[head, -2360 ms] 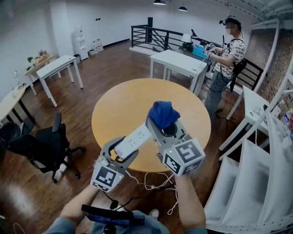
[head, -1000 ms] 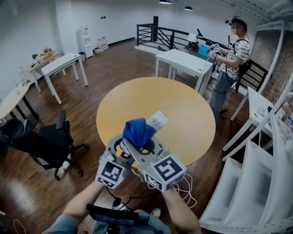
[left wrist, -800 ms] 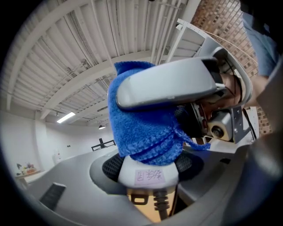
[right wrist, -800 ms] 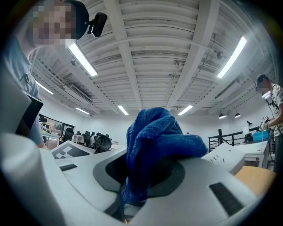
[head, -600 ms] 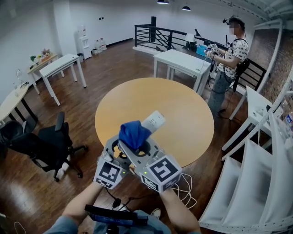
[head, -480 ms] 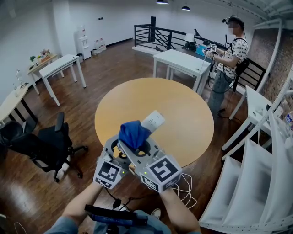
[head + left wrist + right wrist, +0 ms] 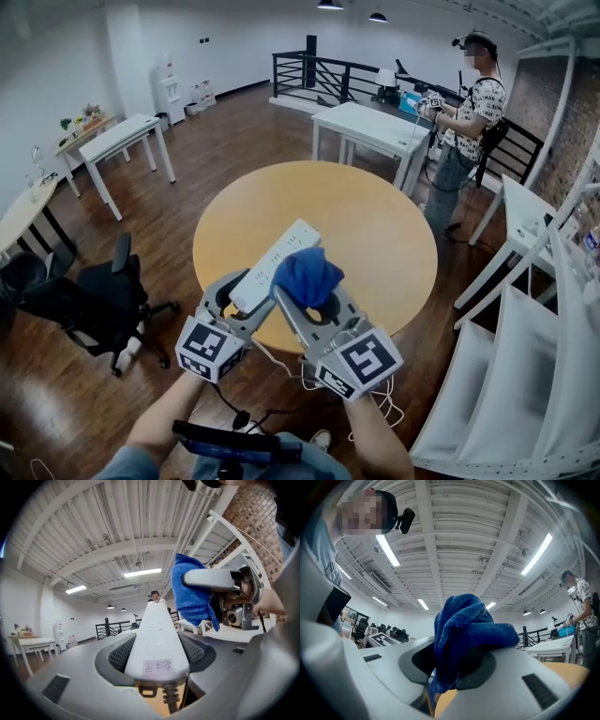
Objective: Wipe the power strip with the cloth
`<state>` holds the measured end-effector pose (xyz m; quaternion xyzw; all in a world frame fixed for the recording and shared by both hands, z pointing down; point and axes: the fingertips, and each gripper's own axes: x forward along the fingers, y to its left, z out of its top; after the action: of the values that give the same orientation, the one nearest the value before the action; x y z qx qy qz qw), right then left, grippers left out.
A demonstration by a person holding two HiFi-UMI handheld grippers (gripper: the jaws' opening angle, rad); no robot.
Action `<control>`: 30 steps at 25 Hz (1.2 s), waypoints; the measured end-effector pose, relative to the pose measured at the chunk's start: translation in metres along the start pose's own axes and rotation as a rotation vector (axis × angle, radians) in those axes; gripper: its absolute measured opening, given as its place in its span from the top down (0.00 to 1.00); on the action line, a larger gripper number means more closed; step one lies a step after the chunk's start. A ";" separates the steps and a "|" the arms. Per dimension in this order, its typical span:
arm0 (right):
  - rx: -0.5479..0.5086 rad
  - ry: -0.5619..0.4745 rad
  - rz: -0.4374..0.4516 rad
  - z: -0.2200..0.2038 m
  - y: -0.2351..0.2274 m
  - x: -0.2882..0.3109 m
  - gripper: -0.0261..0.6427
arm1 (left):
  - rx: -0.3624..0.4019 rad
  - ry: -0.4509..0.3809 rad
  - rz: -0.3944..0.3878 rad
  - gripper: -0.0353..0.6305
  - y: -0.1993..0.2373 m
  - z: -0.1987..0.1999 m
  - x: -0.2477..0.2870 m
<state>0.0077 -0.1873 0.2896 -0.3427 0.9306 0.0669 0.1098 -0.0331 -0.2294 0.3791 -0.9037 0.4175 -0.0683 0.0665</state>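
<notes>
The left gripper (image 7: 246, 298) was clamped on the near end of the white power strip (image 7: 274, 265), its two jaws pressing the strip's sides. The strip was held in the air over the near edge of the round wooden table (image 7: 375, 225), and it slanted up and away from the person towards the table's middle. In the left gripper view a small pink label (image 7: 157, 666) sat on the gripped end, and the strip's cord (image 7: 171, 700) came out just below it. A white cable (image 7: 298, 373) hung in loops beneath both grippers.

The right gripper (image 7: 314, 298) was closed on a bunched blue cloth (image 7: 307, 274), which bulged up and over the jaws. The cloth lay at the strip's right side, about halfway along it. From the head view the two seemed to touch, though real contact could not be confirmed. In the left gripper view the cloth stood to the right of the strip and above it.

Beyond the round table stood a white table (image 7: 370, 127), and beside that another person (image 7: 469, 103) with grippers in their hands. A dark office chair (image 7: 94, 300) stood on the wooden floor to the left
</notes>
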 end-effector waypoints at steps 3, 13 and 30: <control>-0.002 0.019 -0.016 -0.008 -0.006 -0.005 0.83 | -0.027 -0.010 0.002 0.53 0.005 0.001 -0.002; -0.037 0.054 -0.039 -0.025 -0.012 -0.006 0.83 | -0.017 -0.042 -0.011 0.53 0.000 0.012 -0.003; -0.049 0.045 -0.131 -0.012 -0.061 -0.025 0.83 | 0.022 -0.037 -0.064 0.53 -0.015 0.017 -0.003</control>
<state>0.0645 -0.2201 0.3045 -0.4070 0.9065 0.0744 0.0845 -0.0206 -0.2159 0.3647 -0.9169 0.3863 -0.0584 0.0817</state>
